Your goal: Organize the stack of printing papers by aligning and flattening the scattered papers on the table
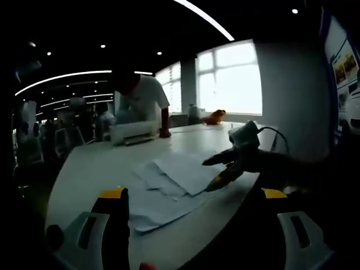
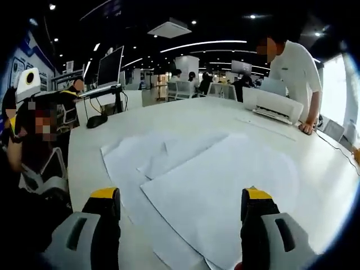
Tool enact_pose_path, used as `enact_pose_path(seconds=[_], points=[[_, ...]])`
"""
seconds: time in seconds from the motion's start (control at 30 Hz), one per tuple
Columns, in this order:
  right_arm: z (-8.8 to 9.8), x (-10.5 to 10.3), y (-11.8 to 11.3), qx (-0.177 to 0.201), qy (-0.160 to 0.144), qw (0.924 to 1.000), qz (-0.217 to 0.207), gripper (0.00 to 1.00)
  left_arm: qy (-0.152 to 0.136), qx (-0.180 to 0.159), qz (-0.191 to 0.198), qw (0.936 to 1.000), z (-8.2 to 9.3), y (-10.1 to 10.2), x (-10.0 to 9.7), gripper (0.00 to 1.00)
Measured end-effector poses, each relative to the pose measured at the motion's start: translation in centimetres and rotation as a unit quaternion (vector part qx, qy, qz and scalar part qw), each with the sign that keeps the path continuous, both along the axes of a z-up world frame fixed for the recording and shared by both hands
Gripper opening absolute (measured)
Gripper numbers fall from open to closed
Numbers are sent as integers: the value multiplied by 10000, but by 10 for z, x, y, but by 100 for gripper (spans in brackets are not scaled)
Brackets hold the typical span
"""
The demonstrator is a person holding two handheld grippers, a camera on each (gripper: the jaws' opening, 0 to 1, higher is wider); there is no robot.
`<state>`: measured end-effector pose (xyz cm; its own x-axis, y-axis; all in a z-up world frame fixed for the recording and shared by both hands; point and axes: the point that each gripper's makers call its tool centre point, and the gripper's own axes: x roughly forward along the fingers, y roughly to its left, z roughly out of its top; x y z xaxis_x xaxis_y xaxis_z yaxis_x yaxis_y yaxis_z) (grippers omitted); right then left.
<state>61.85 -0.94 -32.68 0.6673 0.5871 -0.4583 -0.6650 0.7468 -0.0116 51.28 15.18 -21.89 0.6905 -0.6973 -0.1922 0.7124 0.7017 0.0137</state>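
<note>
On the white table (image 2: 185, 115), loose papers (image 2: 185, 169) are lying scattered and overlapping. The right gripper (image 2: 180, 205) is hovering over them, jaws spread wide, holding nothing. The left gripper (image 1: 194, 197) is likewise gaping empty, near the papers' edge.

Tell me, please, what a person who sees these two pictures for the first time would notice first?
First come the scattered papers, white sheets overlapping at odd angles on the white table, just beyond the open right claw. In the left gripper view, the right claw reaches in from the right, its tips at the edge of the sheets. At the far end of the table, a person in a white shirt bends over a white printer.
</note>
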Motion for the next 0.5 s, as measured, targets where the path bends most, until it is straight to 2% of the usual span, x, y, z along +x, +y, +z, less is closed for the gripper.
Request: enact_pose_path(seconds=[0.5], points=[[-5, 9, 7, 45, -51, 10000, 19, 83, -18, -5, -18, 10000, 0, 0, 0, 97]])
